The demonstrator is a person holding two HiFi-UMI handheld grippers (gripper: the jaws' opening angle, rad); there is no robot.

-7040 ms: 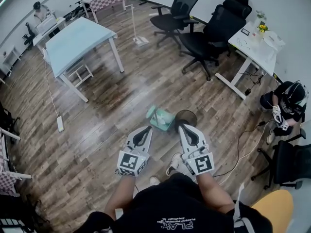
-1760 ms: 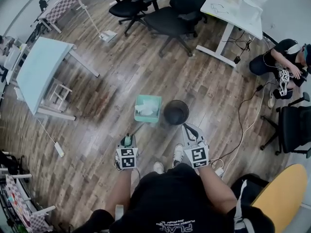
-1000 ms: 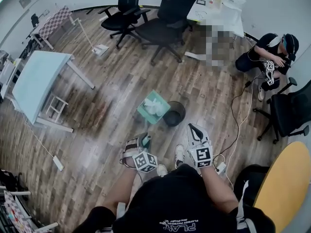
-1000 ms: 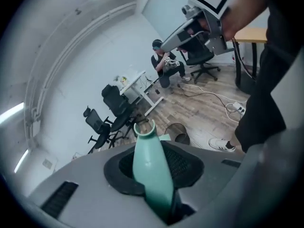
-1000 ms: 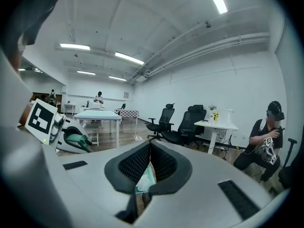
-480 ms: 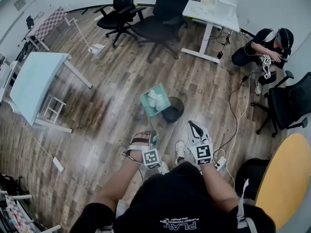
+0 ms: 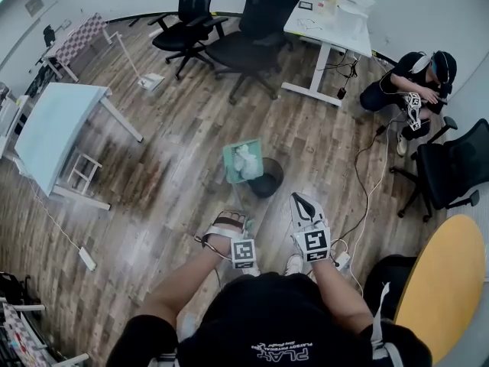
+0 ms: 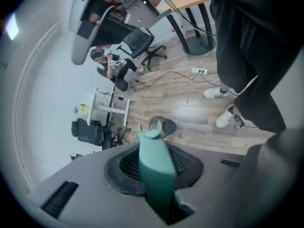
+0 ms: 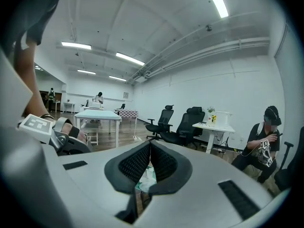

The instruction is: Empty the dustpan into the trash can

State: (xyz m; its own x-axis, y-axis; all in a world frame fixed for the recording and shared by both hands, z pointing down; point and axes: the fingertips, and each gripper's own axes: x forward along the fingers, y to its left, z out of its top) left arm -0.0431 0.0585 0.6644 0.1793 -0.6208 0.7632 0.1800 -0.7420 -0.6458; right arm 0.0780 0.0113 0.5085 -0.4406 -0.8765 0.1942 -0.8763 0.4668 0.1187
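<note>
In the head view a teal dustpan (image 7: pixel 243 161) holding white paper scraps hangs tilted over the rim of the small black trash can (image 7: pixel 267 179) on the wood floor. Its long teal handle (image 8: pixel 154 170) runs back between the jaws of my left gripper (image 7: pixel 232 220), which is shut on it and rolled onto its side. The left gripper view shows the can (image 8: pixel 164 126) just beyond the handle's tip. My right gripper (image 7: pixel 299 201) is held level to the right of the can, shut, with nothing in it; below its closed jaws the dustpan (image 9: pixel 144 179) shows.
A person (image 7: pixel 416 82) sits on the floor at the far right beside a black chair (image 7: pixel 454 170). Two more office chairs (image 7: pixel 248 29) and a white desk (image 7: pixel 330 15) stand behind the can. A cable and power strip (image 7: pixel 341 261) lie by my feet. A blue table (image 7: pixel 50 125) stands left.
My left gripper has rolled and shifted right with the handle, lifting the dustpan and tipping it over the trash can. The right gripper has stayed still.
</note>
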